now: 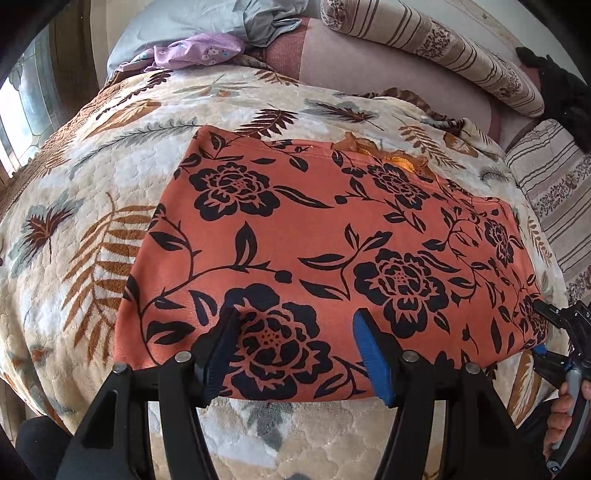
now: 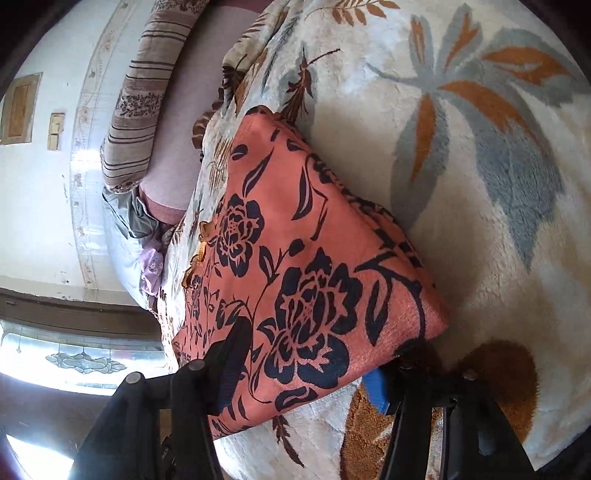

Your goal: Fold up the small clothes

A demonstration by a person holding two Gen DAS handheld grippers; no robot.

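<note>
An orange garment [image 1: 332, 240] with black flowers lies folded into a flat rectangle on a plush leaf-print blanket [image 1: 110, 166]. Amber trim [image 1: 391, 158] shows at its far edge. My left gripper [image 1: 295, 314] hovers open over the near edge, and its blue-padded fingers [image 1: 369, 354] hold nothing. My right gripper [image 1: 537, 326] is at the near right corner. In the right wrist view the right gripper [image 2: 306, 354] is rolled on its side and straddles that corner of the garment [image 2: 295, 240]. One finger [image 2: 232, 350] lies over the cloth and the blue pad [image 2: 376, 391] sits under its edge. The jaws stand wide.
Striped bolster pillows [image 1: 443, 48] and a pink cushion line the far side. A lilac cloth [image 1: 195, 51] and a grey one [image 1: 184, 26] are heaped at the far left. A hand [image 1: 561, 417] grips the right tool's handle. Bare blanket [image 2: 480, 147] surrounds the garment.
</note>
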